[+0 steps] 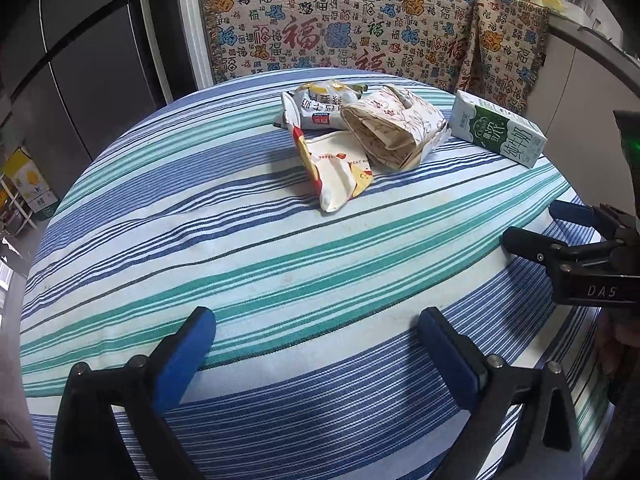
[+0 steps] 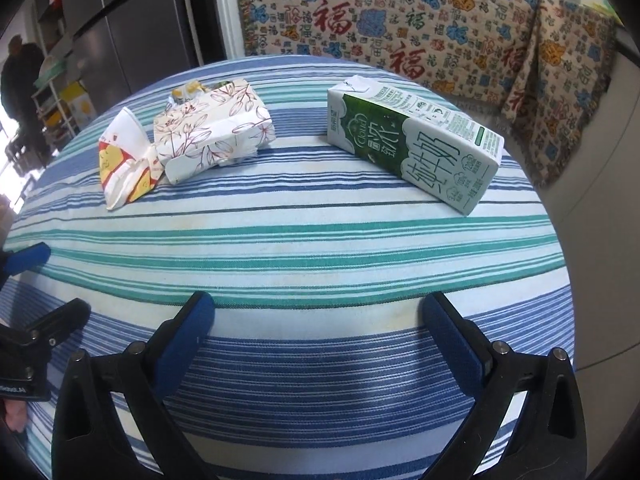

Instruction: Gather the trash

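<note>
A round worktop [image 1: 248,264] covered in a blue, teal and white striped cloth carries the trash, all of it lying toward the far side. The left tool [image 1: 316,344] hovers over the near edge with its blue-padded fingers [image 1: 184,356] spread wide and nothing between them; only striped cloth shows in the gap. The right tool [image 2: 318,340] hangs beside it over the same near edge, its jaws likewise wide apart and empty, and its black fingers also appear at the right of the left wrist view. A green and white milk carton [image 2: 416,144] lies on its side at the far right of the worktop, well apart from both tools. To its left sits a cluster of three pieces: a flattened paper box with a floral print [image 1: 394,130], a crumpled white wrapper with red and yellow markings [image 1: 340,172] touching its near-left side, and behind them a crinkled snack packet with printed characters [image 1: 316,108]. The carton lies apart from this cluster, with bare cloth between. Behind the worktop hangs a patterned fabric [image 1: 360,20] printed with red, blue and orange characters, and a dark refrigerator [image 1: 80,60] stands to the left. In the right wrist view a person [image 2: 20,80] stands in the far left background.
</note>
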